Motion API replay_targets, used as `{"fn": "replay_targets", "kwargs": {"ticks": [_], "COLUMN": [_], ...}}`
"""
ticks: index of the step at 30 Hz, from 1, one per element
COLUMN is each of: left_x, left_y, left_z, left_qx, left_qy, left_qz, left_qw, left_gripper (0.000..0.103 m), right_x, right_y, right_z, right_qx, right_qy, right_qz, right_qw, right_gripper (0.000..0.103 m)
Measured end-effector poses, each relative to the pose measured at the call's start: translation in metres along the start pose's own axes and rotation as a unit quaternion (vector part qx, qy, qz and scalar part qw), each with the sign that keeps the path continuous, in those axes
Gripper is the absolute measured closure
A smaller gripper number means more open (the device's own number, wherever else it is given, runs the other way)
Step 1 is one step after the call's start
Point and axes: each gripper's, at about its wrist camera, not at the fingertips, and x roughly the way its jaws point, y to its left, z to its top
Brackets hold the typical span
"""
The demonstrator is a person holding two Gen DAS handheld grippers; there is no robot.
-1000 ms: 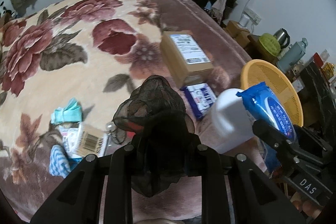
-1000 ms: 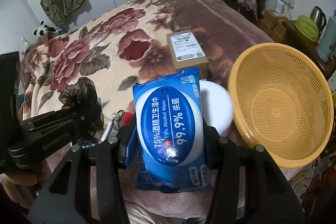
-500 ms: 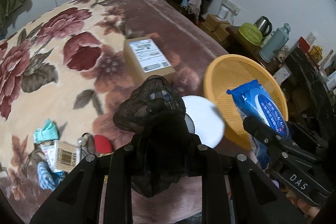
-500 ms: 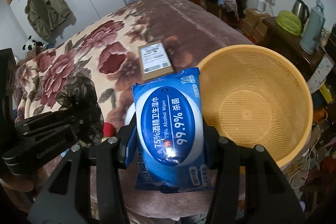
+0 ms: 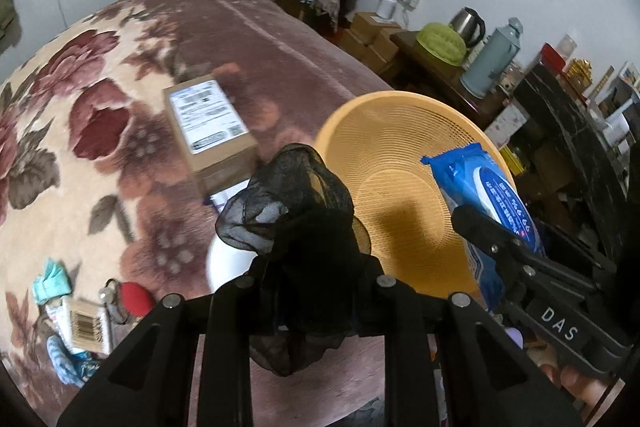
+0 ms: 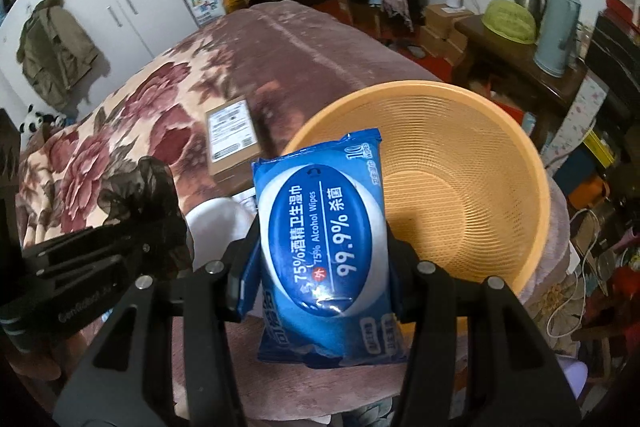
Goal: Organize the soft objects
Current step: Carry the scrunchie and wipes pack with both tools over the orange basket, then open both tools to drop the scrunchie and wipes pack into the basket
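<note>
Right now the left gripper (image 5: 308, 267) is pinched tight on a black mesh scrunchie (image 5: 292, 211), whose gauzy ruffles bunch up above the fingers and hang down below them. Just ahead of and slightly right of that gripper sits the orange basket (image 5: 400, 115), tilted on the edge of the bed, its ribbed bowl open toward the cameras. Beside it, the right gripper (image 6: 320, 259) clamps a blue pack of alcohol wipes (image 6: 324, 239) by its two long sides, the pack standing upright between the fingers with its top edge overlapping the basket's near-left rim in the right wrist view; whether it hangs over the bowl itself cannot be told. Beyond the left gripper, up and to its left, a cardboard box (image 5: 208, 127) with a shipping label lies on the floral blanket (image 5: 80, 67). A white round object (image 6: 216, 223) lies just past the fingertips, between the two grippers. Down at the left gripper's left side lies a small clutter: a red round piece (image 5: 136, 299), a barcoded packet (image 5: 86, 323) and a teal cloth (image 5: 50, 279).
</note>
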Motion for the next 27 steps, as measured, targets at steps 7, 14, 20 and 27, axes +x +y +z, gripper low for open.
{"fn": "replay_targets", "kwargs": {"ticks": [7, 14, 20, 27], "left_x": [0.031, 0.060, 0.060, 0.040], "left_y": [-0.035, -0.068, -0.067, -0.044], "left_z": [0.013, 0.017, 0.017, 0.013], "left_qx": [0.019, 0.039, 0.045, 0.018], "left_qy": [0.012, 0.027, 0.003, -0.006], "left_qz": [-0.032, -0.056, -0.043, -0.044], "left_qw": [0.9992, 0.9973, 0.9980, 0.9988], "left_gripper": [0.078, 0.064, 0.007, 0.004], "right_x": [0.005, 0.010, 0.018, 0.006], "right_y": [-0.040, -0.073, -0.108, -0.103], "right_z": [0.005, 0.007, 0.006, -0.001], "right_qx": [0.042, 0.091, 0.171, 0.164], "right_qy": [0.001, 0.002, 0.006, -0.006], "right_qz": [-0.021, -0.031, 0.001, -0.002], "right_qw": [0.999, 0.995, 0.985, 0.986], "right_gripper": [0.051, 0.051, 0.039, 0.018]}}
